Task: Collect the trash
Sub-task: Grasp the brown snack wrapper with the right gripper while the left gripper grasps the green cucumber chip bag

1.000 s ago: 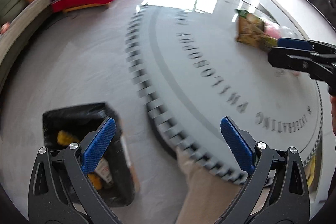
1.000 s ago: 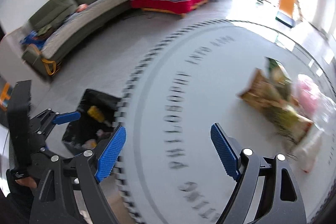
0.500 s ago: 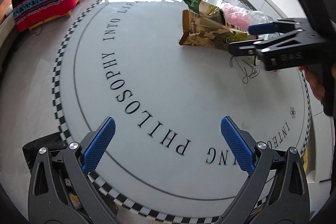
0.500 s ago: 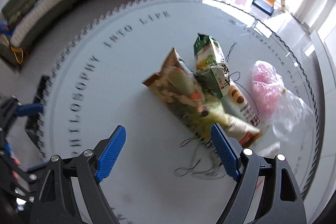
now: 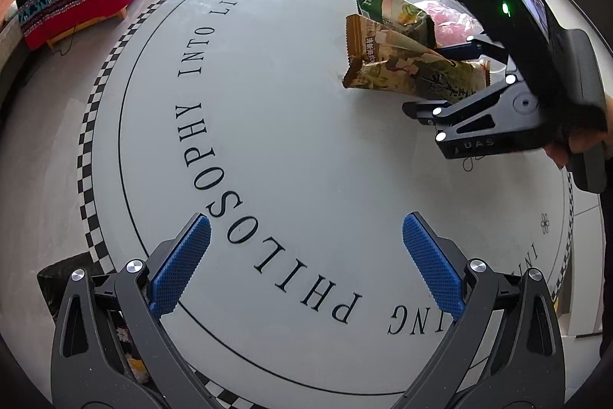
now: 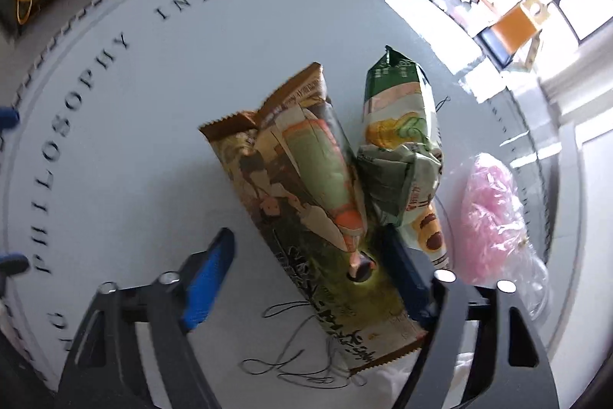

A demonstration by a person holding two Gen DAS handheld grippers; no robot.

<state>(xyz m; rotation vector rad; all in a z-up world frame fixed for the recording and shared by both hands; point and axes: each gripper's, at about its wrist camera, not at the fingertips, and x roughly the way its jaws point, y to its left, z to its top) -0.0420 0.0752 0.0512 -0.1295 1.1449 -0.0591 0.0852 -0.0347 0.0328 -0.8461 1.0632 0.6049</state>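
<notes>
Fingers of our right gripper [image 6: 306, 278] are closing around the brown snack bag [image 6: 306, 209], not yet pinching; our left gripper [image 5: 306, 267] gapes empty.

- The round table [image 5: 306, 125] is viewed steeply from above by the left wrist camera.
- The snack bags [image 6: 306, 202] are viewed closer by the right; both views share them [image 5: 406, 64].

brown snack bag [image 6: 306, 202], green packet [image 6: 402, 125], pink bag [image 6: 494, 206]

A long brown snack wrapper [image 6: 306, 202] lies flat beside a crumpled green wrapper [image 6: 402, 140] and pink bag [image 6: 494, 213].
</notes>
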